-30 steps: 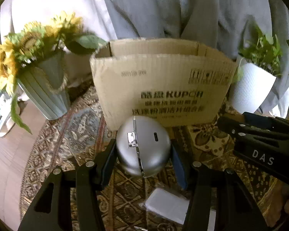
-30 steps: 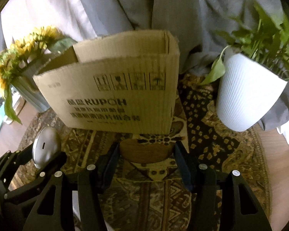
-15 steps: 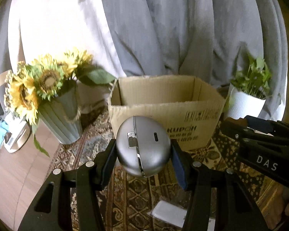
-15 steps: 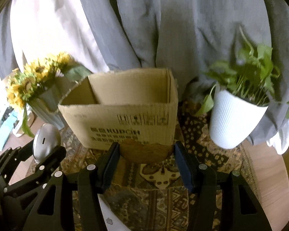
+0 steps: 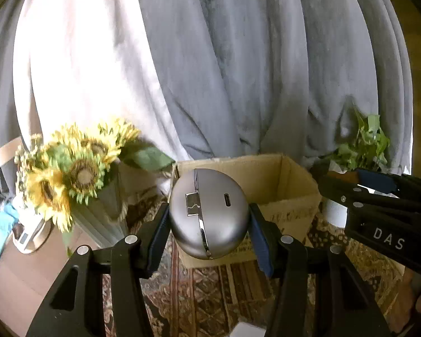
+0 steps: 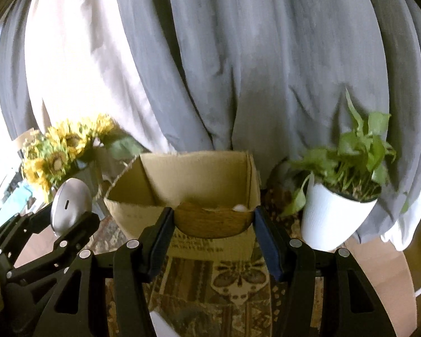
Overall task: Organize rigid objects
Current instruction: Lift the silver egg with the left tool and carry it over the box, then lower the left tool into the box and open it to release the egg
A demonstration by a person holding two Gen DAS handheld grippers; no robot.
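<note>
Both grippers raised before an open carton (image 6: 182,193), each loaded. The left gripper (image 5: 209,224) is closed on a silver case (image 5: 209,213), egg-shaped and smooth, with a bright chrome seam running top to bottom, a small hinge plate on that seam and a charging slot beside it; the pads bear on its two curved flanks. The right gripper (image 6: 213,221) is closed on a wooden bowl (image 6: 213,221), brown with fine horizontal grain, clamped across its rim; a pale object seems to lie at the bowl's right edge, though blur leaves its identity uncertain. Case and bowl both hang in front of the carton's near wall, above a patterned rug (image 6: 233,280), with sunflowers (image 5: 78,168) to the left and a white pot (image 6: 331,216) to the right. To place well: carry each item fully past the near wall before lowering, keep the bowl level, hold firm pressure on the slippery case, and release one gripper at a time, low inside the carton.
</note>
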